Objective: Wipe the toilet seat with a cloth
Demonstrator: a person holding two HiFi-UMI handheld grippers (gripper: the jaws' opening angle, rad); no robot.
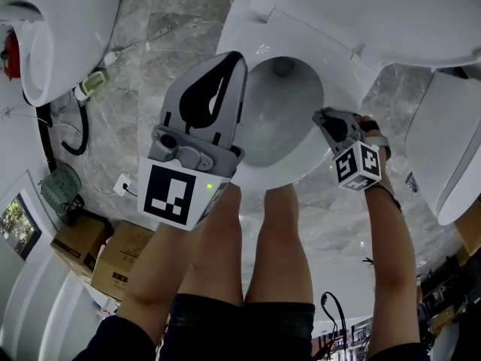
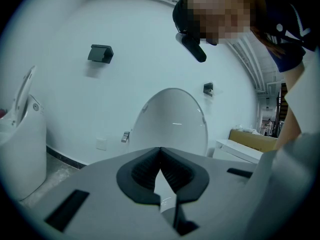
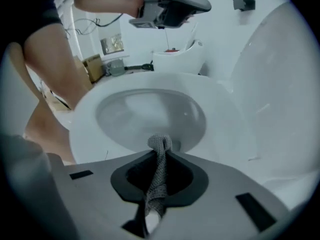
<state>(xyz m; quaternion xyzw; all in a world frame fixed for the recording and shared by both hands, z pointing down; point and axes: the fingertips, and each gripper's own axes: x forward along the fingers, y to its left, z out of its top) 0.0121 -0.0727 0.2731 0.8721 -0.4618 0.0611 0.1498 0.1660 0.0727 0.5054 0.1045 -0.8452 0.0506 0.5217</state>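
poking from clamped jaws of right gripper (image 3: 161, 152): cloth (image 3: 157, 181)

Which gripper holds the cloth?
The right gripper: its jaws are shut on the grey cloth. The left gripper is shut with nothing between its jaws.

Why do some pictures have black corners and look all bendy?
Both gripper views use wide-angle lenses, so their corners go dark and straight lines curve. In the right gripper view the grey knitted cloth looks sharp, and the white toilet seat is softly lit, without hard shadows. The head view bends its edges too.
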